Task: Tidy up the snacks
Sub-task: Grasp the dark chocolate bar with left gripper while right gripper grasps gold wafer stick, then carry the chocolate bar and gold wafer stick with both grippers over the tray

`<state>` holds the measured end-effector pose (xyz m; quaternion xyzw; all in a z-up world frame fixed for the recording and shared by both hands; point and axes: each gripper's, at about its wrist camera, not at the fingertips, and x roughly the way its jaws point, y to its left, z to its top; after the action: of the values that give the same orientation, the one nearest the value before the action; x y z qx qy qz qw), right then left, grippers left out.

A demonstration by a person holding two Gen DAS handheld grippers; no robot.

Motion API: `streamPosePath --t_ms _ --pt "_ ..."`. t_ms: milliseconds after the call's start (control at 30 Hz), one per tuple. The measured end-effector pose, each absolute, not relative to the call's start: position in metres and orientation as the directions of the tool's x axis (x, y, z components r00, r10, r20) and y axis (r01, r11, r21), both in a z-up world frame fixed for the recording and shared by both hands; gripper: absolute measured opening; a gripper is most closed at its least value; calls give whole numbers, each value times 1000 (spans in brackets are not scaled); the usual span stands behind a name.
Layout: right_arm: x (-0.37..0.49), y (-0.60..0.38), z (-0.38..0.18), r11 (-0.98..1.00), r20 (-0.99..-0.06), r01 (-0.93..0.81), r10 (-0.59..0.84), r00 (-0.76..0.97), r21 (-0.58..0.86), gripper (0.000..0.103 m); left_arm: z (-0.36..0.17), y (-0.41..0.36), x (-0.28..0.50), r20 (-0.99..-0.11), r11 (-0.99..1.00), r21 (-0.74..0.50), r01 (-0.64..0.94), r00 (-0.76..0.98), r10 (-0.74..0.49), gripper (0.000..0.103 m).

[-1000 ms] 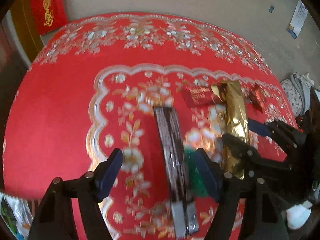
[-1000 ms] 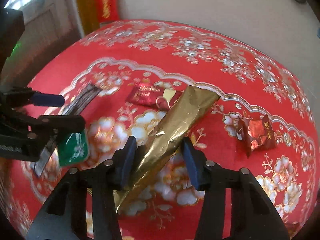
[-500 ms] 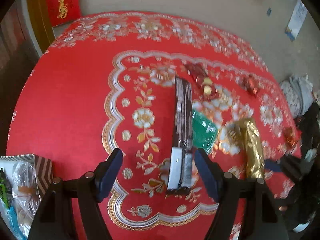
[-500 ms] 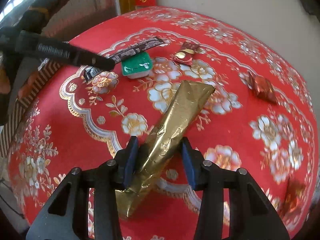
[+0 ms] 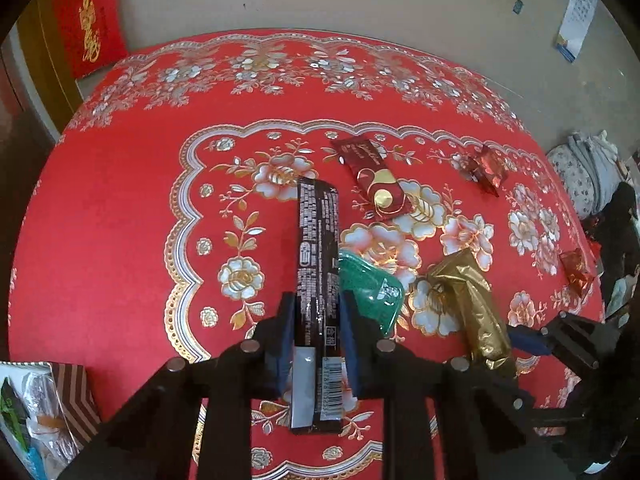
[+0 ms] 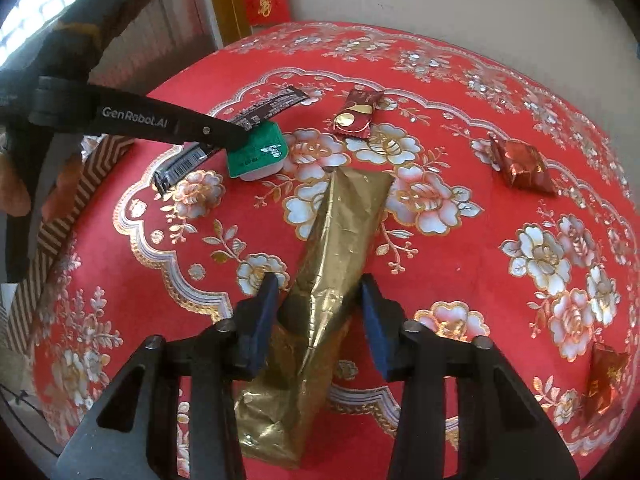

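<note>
My left gripper is shut on a long dark brown snack bar that lies on the red flowered tablecloth; it also shows in the right wrist view. A green jelly cup sits just right of the bar. My right gripper is shut on a long gold foil pack, which lies lengthwise between the fingers; the pack also shows in the left wrist view.
A red-and-gold sachet and small red wrapped candies lie on the cloth. A striped box with packets stands at the table's left edge. Walls are behind the table.
My left gripper has closed on the dark snack bar, after standing wide open around it. My right gripper has kept the gold pack and the view has pulled back slightly.
</note>
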<state>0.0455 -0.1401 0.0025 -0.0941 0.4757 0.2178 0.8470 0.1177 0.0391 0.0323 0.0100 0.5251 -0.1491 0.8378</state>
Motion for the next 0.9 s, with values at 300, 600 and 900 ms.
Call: streamPosePath --t_ms 300,600,900 --pt "21 -135 3 865 -842 -501 277 464 8 20 41 54 86 -866 955 -171 243 425 -263 22" --pt "-18 -123 15 857 -799 -508 368 476 92 19 52 53 27 -852 945 -172 278 441 -284 22" --pt "-41 -101 35 842 -750 -524 427 505 127 19 53 62 -12 -839 959 -147 243 483 -251 22"
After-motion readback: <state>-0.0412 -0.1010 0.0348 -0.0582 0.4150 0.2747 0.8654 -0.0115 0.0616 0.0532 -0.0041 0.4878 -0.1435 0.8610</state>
